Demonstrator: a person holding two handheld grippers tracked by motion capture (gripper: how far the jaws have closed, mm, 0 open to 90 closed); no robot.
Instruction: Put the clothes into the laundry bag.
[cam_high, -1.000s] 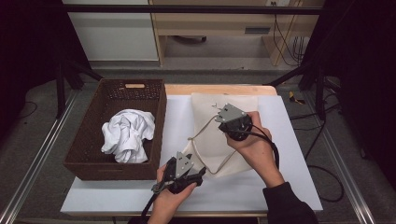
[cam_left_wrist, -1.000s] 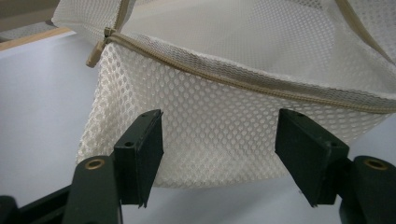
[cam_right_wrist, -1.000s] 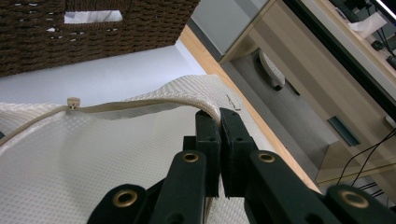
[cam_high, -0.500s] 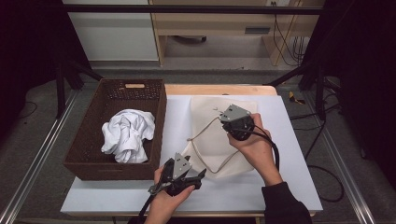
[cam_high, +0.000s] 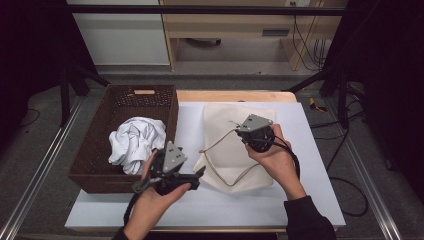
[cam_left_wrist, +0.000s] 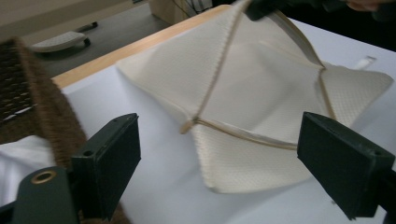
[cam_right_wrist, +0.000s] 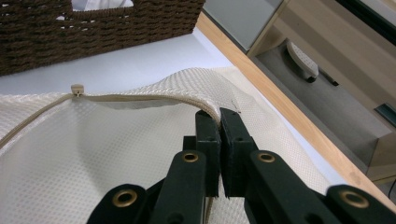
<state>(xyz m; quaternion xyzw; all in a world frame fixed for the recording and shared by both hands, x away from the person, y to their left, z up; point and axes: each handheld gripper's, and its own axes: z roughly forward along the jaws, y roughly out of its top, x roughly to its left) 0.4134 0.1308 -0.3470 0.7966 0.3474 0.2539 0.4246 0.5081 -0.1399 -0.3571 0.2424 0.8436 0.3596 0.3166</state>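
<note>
Mesh bag (cam_high: 235, 150), cream, lies flat on the white desk (cam_high: 300, 200) right of the basket (cam_high: 95, 150), its zipped edge partly open so the mouth gapes; I cannot see anything inside it. My right tool (cam_high: 248, 131) hangs over the bag's middle with its jaws pinched tight on the zip edge, lifting that rim off the desk; in the right gripper view the fabric (cam_right_wrist: 140, 140) runs up into the closed jaws of the tool (cam_right_wrist: 219, 121), and the zip pull (cam_right_wrist: 76, 88) sits further along the edge, toward the basket (cam_right_wrist: 93, 28).

My left tool (cam_high: 200, 172) is at the near left corner of the bag, just beside the basket's near right corner. Its jaws have just been opening and now stand wide with nothing between them. In the left gripper view the tool (cam_left_wrist: 219, 158) looks onto the bag (cam_left_wrist: 261, 93), whose zip line rises to the right tool at the top.

Basket, brown wicker, stands on the left of the desk and reaches its far edge. A crumpled white cloth (cam_high: 137, 142) lies in it, toward the near right side, touching the right wall.
</note>
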